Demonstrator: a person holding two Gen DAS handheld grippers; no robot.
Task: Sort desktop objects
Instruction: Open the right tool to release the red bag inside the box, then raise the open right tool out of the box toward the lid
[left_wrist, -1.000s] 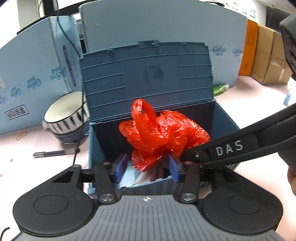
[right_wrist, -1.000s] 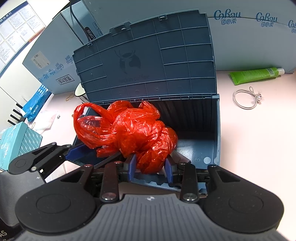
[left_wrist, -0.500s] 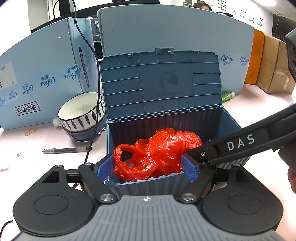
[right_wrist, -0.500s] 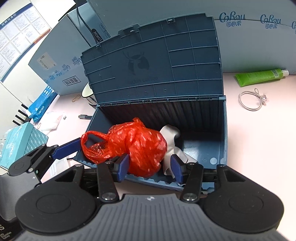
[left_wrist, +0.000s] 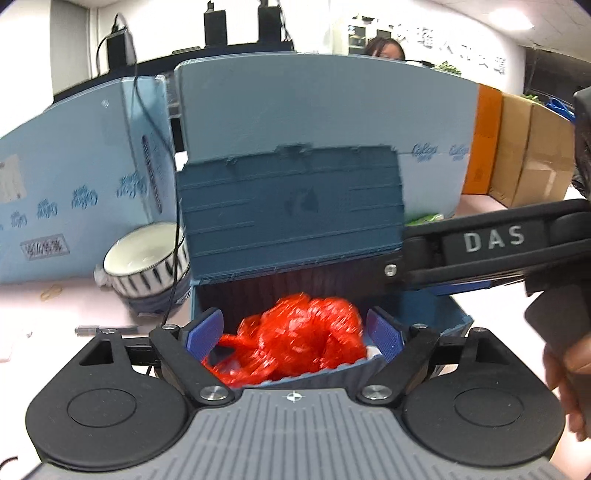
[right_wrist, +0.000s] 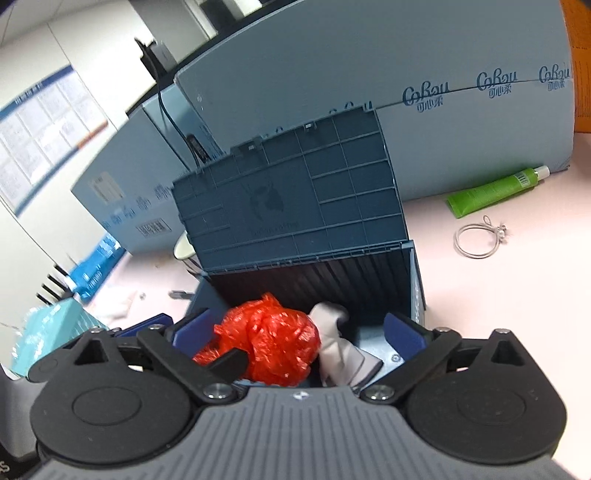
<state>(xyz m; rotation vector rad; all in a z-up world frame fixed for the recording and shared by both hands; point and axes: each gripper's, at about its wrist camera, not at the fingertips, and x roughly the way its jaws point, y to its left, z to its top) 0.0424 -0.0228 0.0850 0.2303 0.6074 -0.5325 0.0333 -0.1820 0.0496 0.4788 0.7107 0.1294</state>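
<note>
A blue storage box (right_wrist: 415, 291) stands on the pink counter (right_wrist: 491, 295) with its ribbed lid (right_wrist: 291, 199) propped upright at the far side. Inside it, toward the near left, lies a crumpled red plastic bag (right_wrist: 269, 341), with a pale grey cloth-like item (right_wrist: 338, 347) just to its right; what that item is I cannot tell. The left tool (left_wrist: 293, 334) hangs at the box's near edge with its blue pads spread wide on either side of the bag, holding nothing. The right tool (right_wrist: 299, 334) is likewise spread wide over the near rim, empty. Left of the box sits a striped ceramic bowl (left_wrist: 144, 264) with a dark pen (left_wrist: 105, 329) lying on the counter nearer than it. To the right, well apart from the box, a green tube (right_wrist: 496, 190) lies against the light blue partition (right_wrist: 369, 74), and a thin wire loop (right_wrist: 476, 240) rests on the counter near it.
</note>
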